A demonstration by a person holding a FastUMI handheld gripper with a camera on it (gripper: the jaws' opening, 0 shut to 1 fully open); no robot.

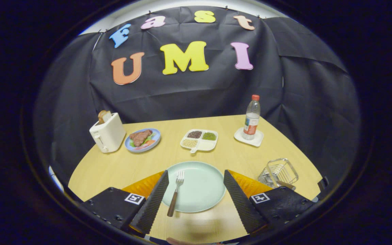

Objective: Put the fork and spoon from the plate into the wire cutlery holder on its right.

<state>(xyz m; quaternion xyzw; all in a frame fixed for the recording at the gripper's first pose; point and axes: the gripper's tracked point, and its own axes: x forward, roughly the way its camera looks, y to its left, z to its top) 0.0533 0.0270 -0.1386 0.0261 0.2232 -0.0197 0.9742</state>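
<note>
With the gripper (196,190) held above the plate (202,197), fingers spread wide and gripping nothing, the fork (175,197) is judged the step in hand: its handle must be straddled, pinched, and carried to the wire cutlery holder (279,173) right of the plate, where a brown handle already rests

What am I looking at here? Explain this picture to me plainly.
A person holds a two-finger gripper; the camera rides on it and looks forward along its jaws, which stand open and hold nothing. Between them on the wooden table lies a pale green plate with a wooden-handled fork. To its right stands the wire cutlery holder, a wooden handle at its base. Beyond are a toaster, a plate of steak, a divided dish of beans and a water bottle.
</note>
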